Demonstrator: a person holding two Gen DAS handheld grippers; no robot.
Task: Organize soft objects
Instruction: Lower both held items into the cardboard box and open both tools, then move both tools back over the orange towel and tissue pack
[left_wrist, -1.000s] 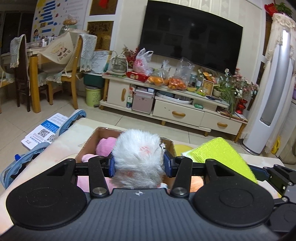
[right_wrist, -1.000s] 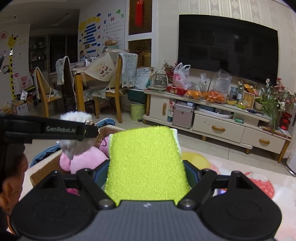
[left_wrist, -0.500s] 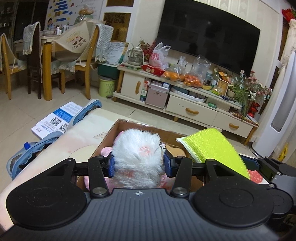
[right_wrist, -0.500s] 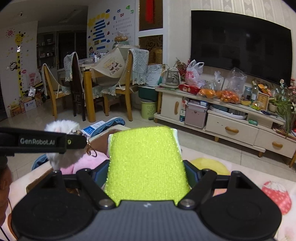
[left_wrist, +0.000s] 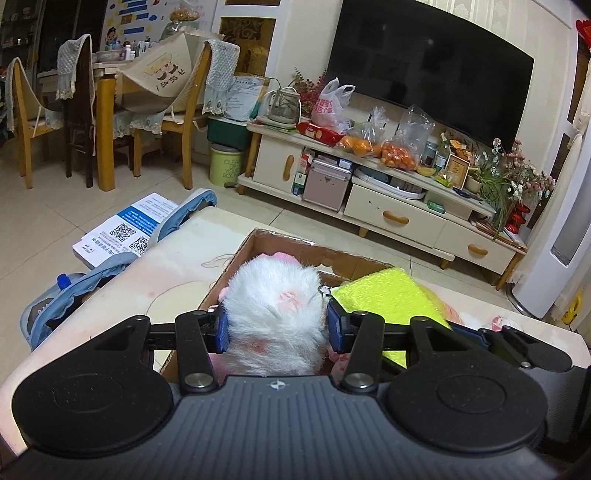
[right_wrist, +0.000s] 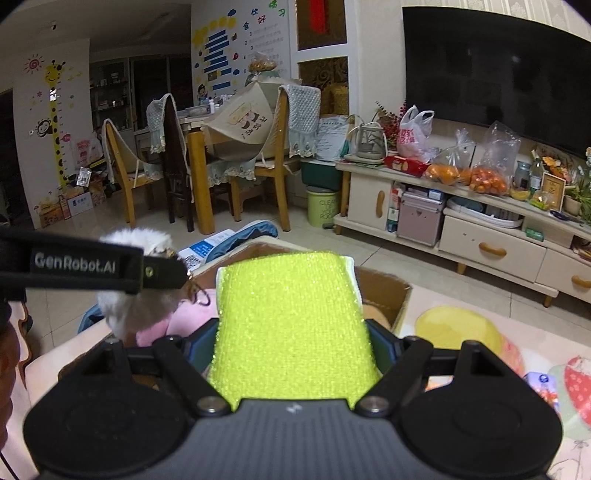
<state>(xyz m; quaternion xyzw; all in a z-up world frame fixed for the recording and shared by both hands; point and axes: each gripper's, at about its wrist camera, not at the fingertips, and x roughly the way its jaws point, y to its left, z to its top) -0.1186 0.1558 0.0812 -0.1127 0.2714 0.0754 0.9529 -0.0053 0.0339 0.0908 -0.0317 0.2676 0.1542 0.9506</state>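
Observation:
My left gripper is shut on a white fluffy plush toy with pink spots, held over an open cardboard box on the table. The plush also shows in the right wrist view. My right gripper is shut on a yellow-green sponge cloth, held just right of the plush over the box; the cloth also shows in the left wrist view. A pink soft toy lies inside the box, partly hidden.
The table has a pale patterned cover. A blue bag and a printed booklet lie at its left edge. A TV cabinet with bags of oranges stands beyond, with chairs and a dining table at the left.
Both grippers have moved forward and tilted down over the box, so more of its far wall and the floor shows. Each keeps hold of its object.

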